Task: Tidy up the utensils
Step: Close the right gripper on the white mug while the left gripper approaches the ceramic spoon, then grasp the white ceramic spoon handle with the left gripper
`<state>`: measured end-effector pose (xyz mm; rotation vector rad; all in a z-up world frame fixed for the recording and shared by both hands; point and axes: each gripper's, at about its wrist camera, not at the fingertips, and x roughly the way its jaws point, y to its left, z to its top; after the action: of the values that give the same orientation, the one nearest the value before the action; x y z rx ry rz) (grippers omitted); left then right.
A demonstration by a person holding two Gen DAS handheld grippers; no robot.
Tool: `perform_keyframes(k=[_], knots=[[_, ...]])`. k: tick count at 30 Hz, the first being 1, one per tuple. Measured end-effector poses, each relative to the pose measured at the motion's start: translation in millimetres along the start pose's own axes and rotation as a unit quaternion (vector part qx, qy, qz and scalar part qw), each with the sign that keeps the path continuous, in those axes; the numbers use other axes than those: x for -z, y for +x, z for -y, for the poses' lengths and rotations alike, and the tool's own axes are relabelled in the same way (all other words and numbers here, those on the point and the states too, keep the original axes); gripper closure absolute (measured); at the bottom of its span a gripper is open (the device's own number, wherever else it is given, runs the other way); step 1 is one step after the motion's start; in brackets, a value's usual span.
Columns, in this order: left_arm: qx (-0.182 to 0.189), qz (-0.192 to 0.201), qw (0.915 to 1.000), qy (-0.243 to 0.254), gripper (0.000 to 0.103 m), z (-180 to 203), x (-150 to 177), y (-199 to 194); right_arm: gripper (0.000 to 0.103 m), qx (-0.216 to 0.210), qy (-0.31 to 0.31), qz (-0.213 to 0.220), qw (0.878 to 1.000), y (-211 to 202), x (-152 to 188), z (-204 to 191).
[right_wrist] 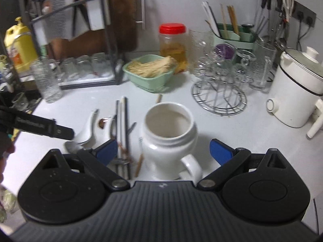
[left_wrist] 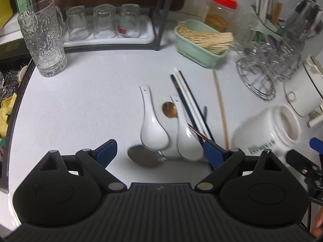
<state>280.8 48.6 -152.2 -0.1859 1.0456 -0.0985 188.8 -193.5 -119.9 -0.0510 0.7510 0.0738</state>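
Observation:
Two white ceramic spoons [left_wrist: 153,129] [left_wrist: 186,139] lie on the white counter, with a metal spoon [left_wrist: 144,157], a small copper spoon [left_wrist: 170,110], black and white chopsticks [left_wrist: 189,104] and a wooden chopstick [left_wrist: 221,109] around them. My left gripper [left_wrist: 160,153] is open, low over the spoons' bowls. A white ceramic jar with a handle [right_wrist: 168,135] stands open between the fingers of my open right gripper [right_wrist: 164,148]; it also shows in the left wrist view [left_wrist: 266,129]. The utensils lie left of it in the right wrist view [right_wrist: 121,121].
A textured glass mug [left_wrist: 43,40] stands at the left. A green basket of sticks [left_wrist: 201,42], a red-lidded jar [left_wrist: 221,10], a wire rack of glasses [right_wrist: 220,80], a green utensil holder [right_wrist: 234,34] and a white cooker [right_wrist: 298,92] line the back and right.

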Motion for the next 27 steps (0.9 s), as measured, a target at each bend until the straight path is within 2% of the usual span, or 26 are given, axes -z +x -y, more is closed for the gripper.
perform_keyframes(k=[5, 10, 13, 15, 17, 20, 27], knots=[[0.003, -0.007, 0.9999, -0.011, 0.011, -15, -21, 27, 0.006, 0.014, -0.006, -0.007, 1.000, 17, -4, -7], [0.026, -0.012, 0.9994, -0.022, 0.016, -25, -41, 49, 0.011, 0.026, -0.025, -0.017, 0.999, 37, -6, -15], [0.029, -0.020, 0.9989, -0.031, 0.024, -31, -50, 62, 0.016, 0.035, -0.023, -0.030, 0.999, 47, -8, -16], [0.036, -0.021, 0.9986, -0.032, 0.026, -32, -54, 69, 0.015, 0.036, -0.024, -0.034, 0.998, 51, -10, -17], [0.035, -0.024, 0.9987, -0.029, 0.035, -32, -57, 76, 0.015, 0.038, -0.024, -0.038, 0.998, 52, -12, -18], [0.043, -0.031, 0.9981, -0.032, 0.039, -33, -61, 85, 0.016, 0.040, -0.019, -0.045, 0.998, 52, -13, -17], [0.030, -0.043, 0.9985, -0.015, 0.051, -30, -65, 104, 0.016, 0.049, -0.012, -0.055, 0.997, 51, -13, -22]])
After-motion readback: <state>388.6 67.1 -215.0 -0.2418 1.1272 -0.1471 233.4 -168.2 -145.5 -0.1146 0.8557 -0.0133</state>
